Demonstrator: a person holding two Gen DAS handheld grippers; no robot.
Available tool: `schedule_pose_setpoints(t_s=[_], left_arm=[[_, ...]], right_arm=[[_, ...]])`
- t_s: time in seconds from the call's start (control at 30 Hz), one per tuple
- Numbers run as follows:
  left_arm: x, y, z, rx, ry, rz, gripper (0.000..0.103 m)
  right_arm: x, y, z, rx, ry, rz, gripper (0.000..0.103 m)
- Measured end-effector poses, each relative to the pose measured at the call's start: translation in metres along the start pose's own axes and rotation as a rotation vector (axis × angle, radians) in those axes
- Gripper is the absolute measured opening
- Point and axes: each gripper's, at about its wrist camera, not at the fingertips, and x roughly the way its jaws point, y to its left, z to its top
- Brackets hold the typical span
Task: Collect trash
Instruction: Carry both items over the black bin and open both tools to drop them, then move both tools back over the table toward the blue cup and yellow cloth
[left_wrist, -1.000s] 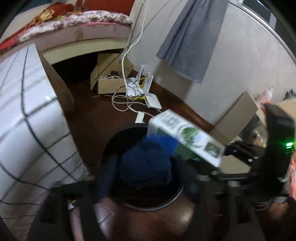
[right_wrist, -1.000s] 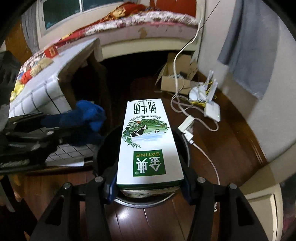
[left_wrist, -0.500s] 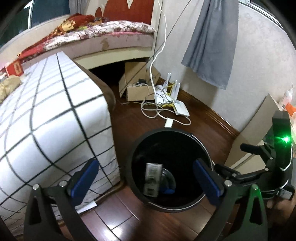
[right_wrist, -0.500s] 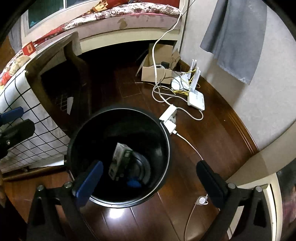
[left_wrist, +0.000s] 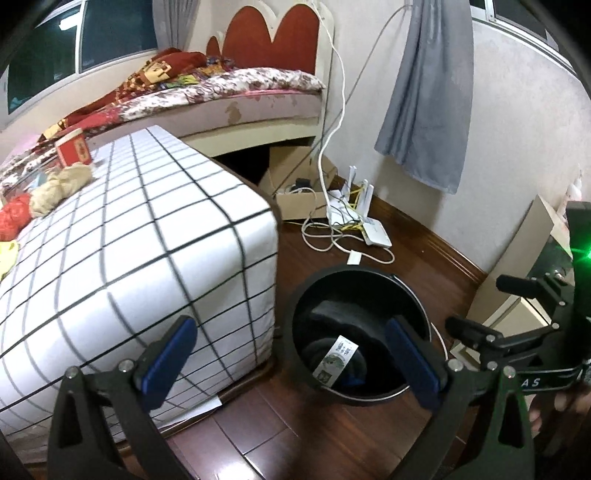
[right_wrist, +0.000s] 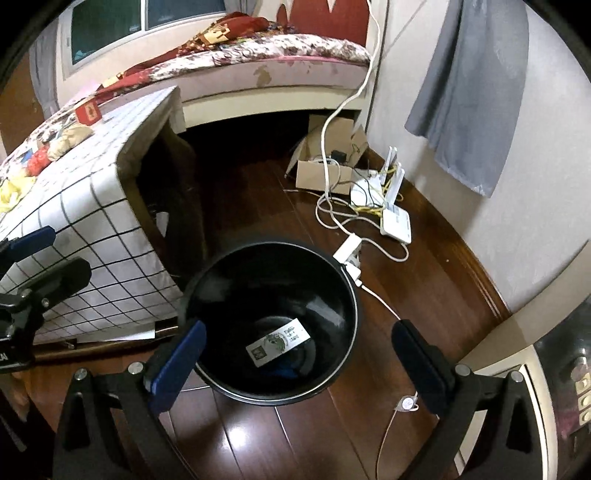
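Observation:
A black round bin (left_wrist: 369, 273) (right_wrist: 347, 280) stands on the dark wood floor beside a table draped in a checked cloth. Inside it lies a green-and-white milk carton (left_wrist: 337, 357) (right_wrist: 277, 342) with a dark blue knitted thing (right_wrist: 286, 370) partly under it. My left gripper (left_wrist: 290, 360) hangs open above the bin's near left rim, nothing between its blue pads. My right gripper (right_wrist: 297, 360) is open too, over the bin's near rim and empty. The right gripper's frame (left_wrist: 524, 332) shows at the right of the left wrist view.
The checked-cloth table (left_wrist: 122, 240) (right_wrist: 74, 206) carries a red box (left_wrist: 74, 151), crumpled cloths and wrappers. White routers (right_wrist: 395, 221), cables (left_wrist: 332, 236) and a cardboard box (right_wrist: 325, 166) lie by the wall. A bed (left_wrist: 240, 99) is behind. A cabinet corner (right_wrist: 517, 369) stands to the right.
Both grippers opened and let go: the carton and the blue knitted thing dropped into the bin. Both grippers then rose and tipped up, bringing more of the room into view.

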Motion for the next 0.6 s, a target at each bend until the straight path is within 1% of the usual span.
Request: schedule_pose_setpoints(t_s=[0.2, 0.37, 0.43, 0.6], left_arm=[[-0.019, 0.015, 0.001, -0.018, -0.030, 0.032, 0.102], [-0.035, 0.032, 0.004, -0.052, -0.051, 0.053, 0.102], [-0.041, 0.040, 0.004, -0.064, -0.060, 0.072, 0.102], [-0.061, 0.063, 0.001, -0.094, -0.095, 0.122, 0.102]], right_arm=[[-0.016, 0.019, 0.008, -0.013, -0.046, 0.029, 0.102], [-0.026, 0.037, 0.015, -0.021, -0.084, 0.064, 0.102], [-0.028, 0.046, 0.019, -0.031, -0.097, 0.073, 0.102], [-0.033, 0.077, 0.026, -0.066, -0.140, 0.132, 0.102]])
